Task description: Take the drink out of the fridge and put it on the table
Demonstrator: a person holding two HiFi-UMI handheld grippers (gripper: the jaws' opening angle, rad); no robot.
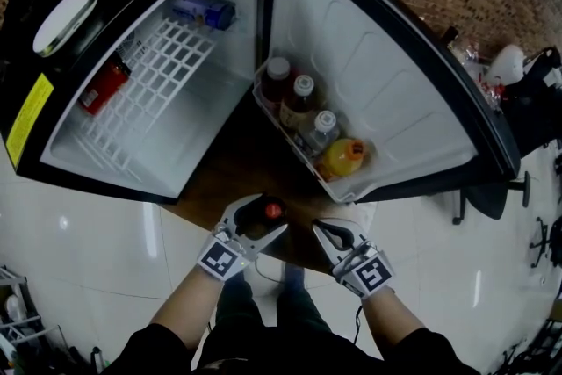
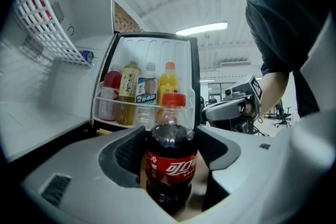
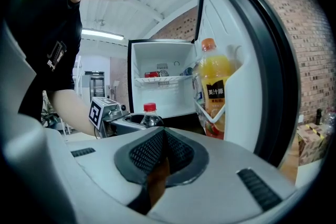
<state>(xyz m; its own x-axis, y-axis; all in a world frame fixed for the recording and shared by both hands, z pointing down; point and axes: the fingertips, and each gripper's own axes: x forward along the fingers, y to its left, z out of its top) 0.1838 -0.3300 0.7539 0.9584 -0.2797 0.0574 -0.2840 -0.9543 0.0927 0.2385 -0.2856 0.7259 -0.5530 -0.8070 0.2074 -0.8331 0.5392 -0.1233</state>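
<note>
A cola bottle with a red cap and red label stands upright between the jaws of my left gripper, which is shut on its body. It is held in front of the open fridge, above the brown table. In the right gripper view the same cola bottle shows left of centre in the left gripper. My right gripper hangs beside it on the right, shut with nothing between its pads.
The fridge door stands wide open; its shelf holds several bottles, among them an orange juice bottle and a tea bottle. A red can and a blue can lie on the white wire rack. White tiled floor lies below.
</note>
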